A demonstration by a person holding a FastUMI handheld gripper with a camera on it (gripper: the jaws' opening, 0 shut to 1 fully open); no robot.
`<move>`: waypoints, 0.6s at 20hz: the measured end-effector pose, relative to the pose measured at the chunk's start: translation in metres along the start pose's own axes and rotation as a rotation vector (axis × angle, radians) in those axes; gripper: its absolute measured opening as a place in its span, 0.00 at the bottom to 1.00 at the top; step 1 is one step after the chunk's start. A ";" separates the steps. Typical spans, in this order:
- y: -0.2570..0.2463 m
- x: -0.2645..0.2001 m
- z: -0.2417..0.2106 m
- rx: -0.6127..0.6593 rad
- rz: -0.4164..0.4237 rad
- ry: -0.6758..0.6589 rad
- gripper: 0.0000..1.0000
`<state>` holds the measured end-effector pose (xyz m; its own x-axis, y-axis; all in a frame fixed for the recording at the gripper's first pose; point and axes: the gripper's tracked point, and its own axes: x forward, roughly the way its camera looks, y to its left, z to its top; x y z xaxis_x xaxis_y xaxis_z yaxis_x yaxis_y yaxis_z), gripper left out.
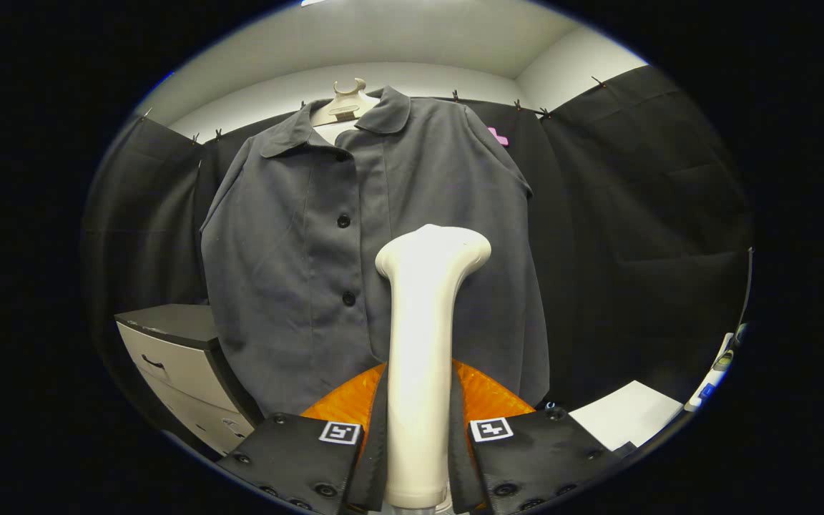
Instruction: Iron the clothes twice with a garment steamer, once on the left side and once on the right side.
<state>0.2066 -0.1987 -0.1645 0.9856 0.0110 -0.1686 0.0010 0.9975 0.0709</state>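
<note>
The white, smooth plastic garment steamer [423, 343] stands upright between the two fingers of the gripper [418, 436], its long handle rising from between them and its flared head at the top; both fingers press against the sides of the handle, so the gripper is clamped on it; the head of the steamer sits in front of the lower middle of the dark grey, short-sleeved button-front shirt [376, 243], just beside the row of black buttons [343, 221], though whether the head touches the cloth I cannot tell; the shirt hangs straight down on a cream plastic hanger [346, 104], its rounded collar spread open at the top and its hem reaching down behind the fingers; behind the shirt hangs the black cloth wall [641, 214] of the booth, pinned up along its top edge by small clips; below the shirt's one sleeve, near the fingers, stands a white drawer cabinet with a dark top [176, 357]; on the other side of the fingers, low down, lies a flat white sheet or board [626, 411]; above the cloth runs a pale wall and ceiling [398, 43].
</note>
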 end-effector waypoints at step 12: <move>-0.011 -0.016 -0.039 0.025 -0.004 0.064 0.42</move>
<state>0.1838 -0.2072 -0.2012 0.9729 0.0121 -0.2310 0.0101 0.9955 0.0943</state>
